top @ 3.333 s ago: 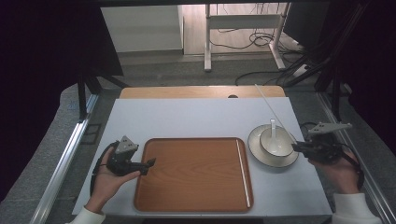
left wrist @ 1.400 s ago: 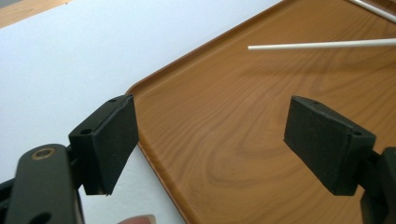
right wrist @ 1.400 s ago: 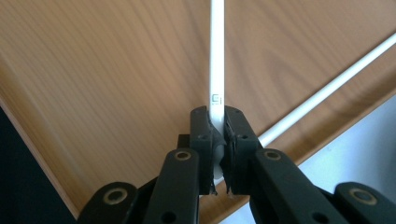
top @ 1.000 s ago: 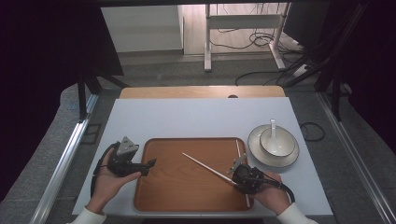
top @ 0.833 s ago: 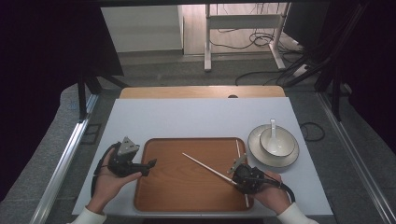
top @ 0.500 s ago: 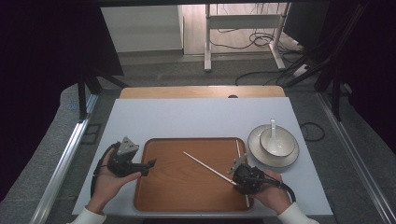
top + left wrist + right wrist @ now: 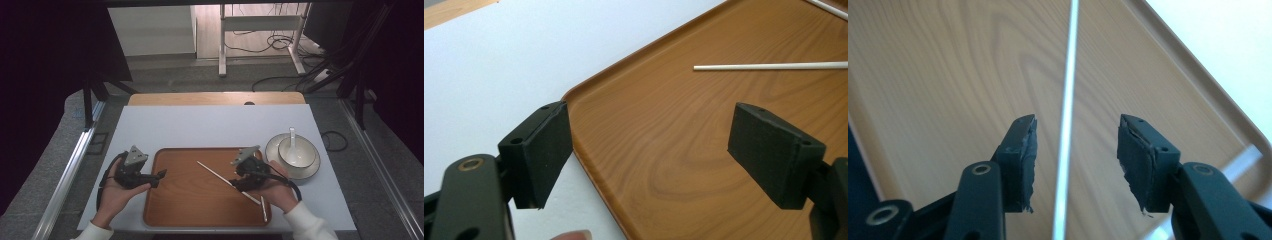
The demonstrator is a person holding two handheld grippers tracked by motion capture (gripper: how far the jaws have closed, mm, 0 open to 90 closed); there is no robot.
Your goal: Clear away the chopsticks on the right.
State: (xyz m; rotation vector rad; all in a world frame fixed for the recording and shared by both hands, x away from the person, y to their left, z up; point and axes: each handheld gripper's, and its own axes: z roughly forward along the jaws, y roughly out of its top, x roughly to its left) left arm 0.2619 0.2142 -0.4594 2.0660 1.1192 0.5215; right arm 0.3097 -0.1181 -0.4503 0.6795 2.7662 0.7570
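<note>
Black jaws of the left gripper (image 7: 651, 160) stand wide apart above a wooden tray (image 7: 704, 130), where a white chopstick (image 7: 769, 66) lies on a white worktop (image 7: 499, 60).

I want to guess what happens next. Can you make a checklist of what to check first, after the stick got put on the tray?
1. Long stick lies flat on the tray: ok.
2. Right gripper has let go: ok. Its jaws have just been opening, and the stick runs between them without touching the pads.
3. Second stick is on the tray too: ok, near the right rim.
4. Left gripper is free: ok, jaws wide open over the tray's left edge, nothing in them.
5. Spoon sits in the bowl on its plate: ok.
6. Sticks lie side by side as a pair: not ok, they point different ways.
</note>
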